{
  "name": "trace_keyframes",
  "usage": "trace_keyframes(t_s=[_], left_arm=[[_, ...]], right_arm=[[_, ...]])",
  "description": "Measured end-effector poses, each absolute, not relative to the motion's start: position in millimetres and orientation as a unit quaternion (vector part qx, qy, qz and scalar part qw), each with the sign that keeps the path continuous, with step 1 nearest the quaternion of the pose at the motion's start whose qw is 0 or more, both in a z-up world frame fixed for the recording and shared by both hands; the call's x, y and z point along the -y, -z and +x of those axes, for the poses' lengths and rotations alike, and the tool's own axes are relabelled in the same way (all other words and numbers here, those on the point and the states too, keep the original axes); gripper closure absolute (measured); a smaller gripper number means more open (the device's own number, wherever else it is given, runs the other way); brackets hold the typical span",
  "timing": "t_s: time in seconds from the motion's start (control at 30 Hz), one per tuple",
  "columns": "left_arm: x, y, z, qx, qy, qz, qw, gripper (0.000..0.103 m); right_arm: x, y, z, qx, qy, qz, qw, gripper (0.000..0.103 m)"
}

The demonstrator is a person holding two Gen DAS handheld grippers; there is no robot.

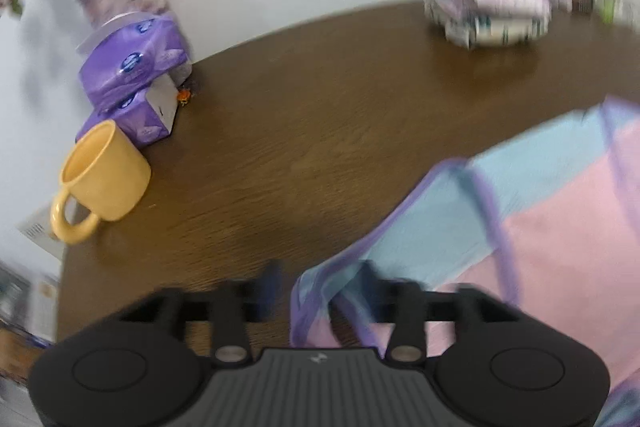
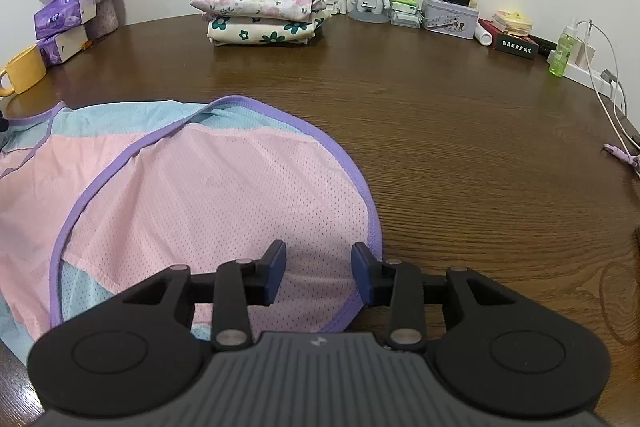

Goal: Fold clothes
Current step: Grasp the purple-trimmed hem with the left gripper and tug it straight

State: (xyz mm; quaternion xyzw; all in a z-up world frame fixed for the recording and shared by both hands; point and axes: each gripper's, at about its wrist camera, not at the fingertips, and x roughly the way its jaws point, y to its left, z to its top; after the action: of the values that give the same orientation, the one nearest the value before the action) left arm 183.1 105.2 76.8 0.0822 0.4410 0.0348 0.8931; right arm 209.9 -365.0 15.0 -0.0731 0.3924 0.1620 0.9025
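- Step judged: the garment (image 2: 208, 187), spread at the table's (image 2: 460, 155) 8 o'clock, is being released mid-fold.
- Left gripper (image 1: 320, 283): jaws apart, cloth loose between.
- Right gripper (image 2: 319, 269): released over the hem.
- Next: regrip an edge.

Table (image 2: 460, 155): dark brown wood, grain plainly visible, low sheen with soft reflections near the far edge. Garment (image 2: 224, 187): thin perforated mesh cloth, matt, in pink and pale blue panels with smooth purple binding. Folded stack (image 2: 260, 7): soft printed floral cloth, matt. Mug (image 1: 106, 175): yellow, smooth, probably glazed ceramic, though that view is blurred. Tissue packs (image 2: 64, 13): glossy purple plastic film. Tin (image 2: 450, 13): printed metal, slight shine. Bottle (image 2: 563, 55): clear green plastic. Right gripper (image 2: 319, 273): matt black plastic body, ribbed grey housing, bare metal pivot pins, blue pads (image 2: 276, 273) of dull finish.
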Motion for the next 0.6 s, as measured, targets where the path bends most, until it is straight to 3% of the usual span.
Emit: trace_keyframes(t_s=[0.13, 0.27, 0.3, 0.33, 0.37, 0.6], left_arm=[[-119.1, -86.9, 175.3, -0.430, -0.048, 0.086, 0.897, 0.046], [-122.5, -69.5, 179.0, -0.469, -0.022, 0.087, 0.878, 0.048], [-121.7, -64.8, 181.4, -0.476, -0.017, 0.089, 0.875, 0.051], [-121.0, -60.1, 183.8, -0.482, -0.013, 0.090, 0.871, 0.067], [-120.2, -55.4, 186.3, -0.488, -0.008, 0.091, 0.868, 0.097], [-104.7, -54.8, 215.5, -0.467, -0.081, 0.141, 0.869, 0.098]], right_arm=[[364.1, -15.8, 210.3, -0.393, -0.162, -0.073, 0.902, 0.066], [364.1, -15.6, 209.3, -0.392, -0.162, -0.072, 0.903, 0.066], [363.8, -15.4, 209.1, -0.392, -0.161, -0.071, 0.903, 0.066], [363.4, -15.3, 209.0, -0.392, -0.160, -0.071, 0.903, 0.066], [363.3, -15.3, 208.9, -0.392, -0.159, -0.071, 0.903, 0.066], [361.0, -16.1, 209.2, -0.392, -0.155, -0.077, 0.903, 0.065]])
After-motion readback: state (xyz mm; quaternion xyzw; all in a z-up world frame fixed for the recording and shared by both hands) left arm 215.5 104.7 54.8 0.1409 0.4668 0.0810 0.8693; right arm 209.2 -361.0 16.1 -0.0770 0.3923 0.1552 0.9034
